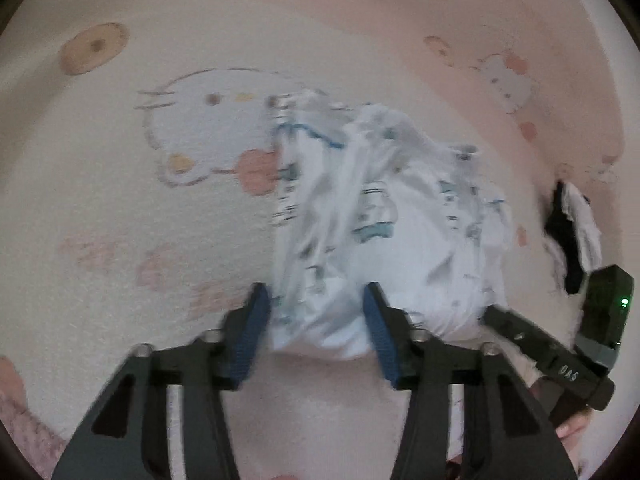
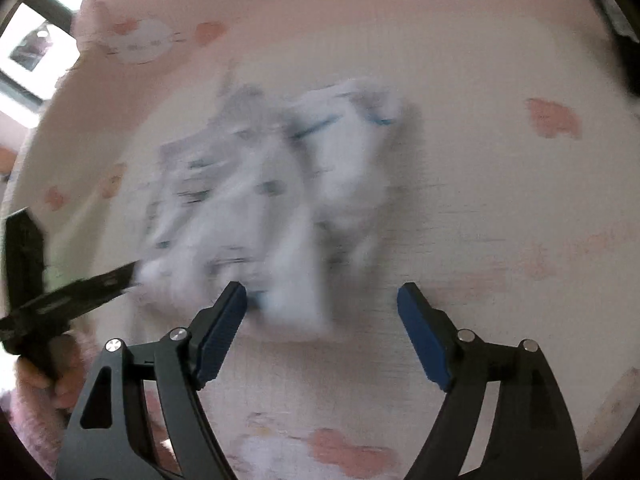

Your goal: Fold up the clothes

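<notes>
A small white garment (image 1: 376, 216) with blue-grey prints lies crumpled on a pink cartoon-print sheet (image 1: 120, 208). My left gripper (image 1: 316, 300) is open, its blue pads on either side of the garment's near edge, with cloth between them. In the right wrist view the same garment (image 2: 256, 200) is blurred. My right gripper (image 2: 322, 300) is open wide, its left pad (image 2: 224, 320) touching the garment's near edge. The other gripper (image 2: 80, 288) shows at the left, at the garment's side.
A dark and white piece of clothing (image 1: 572, 232) lies on the sheet at the right. The right gripper's body (image 1: 576, 344) is at the lower right of the left wrist view. A window (image 2: 36, 40) is at the far upper left.
</notes>
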Available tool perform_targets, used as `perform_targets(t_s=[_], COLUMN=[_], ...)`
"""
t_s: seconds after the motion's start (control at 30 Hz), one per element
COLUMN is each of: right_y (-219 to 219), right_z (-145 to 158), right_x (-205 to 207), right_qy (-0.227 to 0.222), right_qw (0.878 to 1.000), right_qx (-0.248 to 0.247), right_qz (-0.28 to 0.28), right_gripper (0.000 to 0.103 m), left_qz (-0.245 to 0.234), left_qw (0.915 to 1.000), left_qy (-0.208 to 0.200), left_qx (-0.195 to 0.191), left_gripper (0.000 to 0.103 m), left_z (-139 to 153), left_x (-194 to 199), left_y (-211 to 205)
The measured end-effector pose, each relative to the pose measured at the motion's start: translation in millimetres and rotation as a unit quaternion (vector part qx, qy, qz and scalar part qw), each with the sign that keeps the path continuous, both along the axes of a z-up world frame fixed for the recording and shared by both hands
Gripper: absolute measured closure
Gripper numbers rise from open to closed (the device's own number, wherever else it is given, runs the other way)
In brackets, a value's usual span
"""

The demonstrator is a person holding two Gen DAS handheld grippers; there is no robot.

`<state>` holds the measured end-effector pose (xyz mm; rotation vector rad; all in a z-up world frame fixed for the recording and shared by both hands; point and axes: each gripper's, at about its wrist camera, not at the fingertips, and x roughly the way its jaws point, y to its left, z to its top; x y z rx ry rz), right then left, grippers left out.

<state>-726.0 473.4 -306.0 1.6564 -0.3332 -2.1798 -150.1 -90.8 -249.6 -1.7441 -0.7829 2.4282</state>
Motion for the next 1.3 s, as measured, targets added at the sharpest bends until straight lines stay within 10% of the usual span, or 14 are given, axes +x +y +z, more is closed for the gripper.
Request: perform_targets(t_s=[0.13, 0.4, 0.5, 0.67, 0.73, 1.1, 1.3], right_y=[-18.0, -0.1, 13.9, 33.1, 35.3, 6.2, -24.8], right_z=[-4.0, 37.2, 18.5, -2.9, 10.4, -7.4, -18.3], right_x=[-6.8, 64.0, 95.5, 99.1, 103.7, 117.0, 107.5], right_qy=[-0.008, 0.028, 0.015, -0.039, -0.012, -0.011, 0.019], right_qw=[1.000, 0.998, 0.997, 0.996, 0.996, 0.997, 0.994], right_qx=[-0.012, 0.047, 0.074, 0.029, 0.031, 0.077, 0.104], right_qz=[0.019, 0.027, 0.001, -0.071, -0.079, -0.026, 0.014], right_gripper=[0.087, 0.088, 0.085, 0.071, 0.053, 0.052, 0.083], left_qz=[-0.015, -0.045, -0.069, -0.023, -0.012, -0.081, -0.135], left_qw=[0.9997, 0.9975, 0.9969, 0.9991, 0.9992, 0.9962, 0.9839], left_qy=[0.014, 0.031, -0.016, 0.001, 0.004, -0.012, 0.026], left_qx=[-0.012, 0.046, 0.034, 0.035, 0.039, -0.031, -0.114], left_gripper=[0.093, 0.093, 0.092, 0.061, 0.061, 0.061, 0.095], left_z=[3.3, 21.1, 0.9, 14.5, 17.6, 0.7, 10.4], left_x=[-3.2, 58.0, 69.0, 82.7, 88.8, 104.8, 106.4], left_y=[13.2, 39.8, 59.5, 39.4, 33.0, 71.8, 105.9])
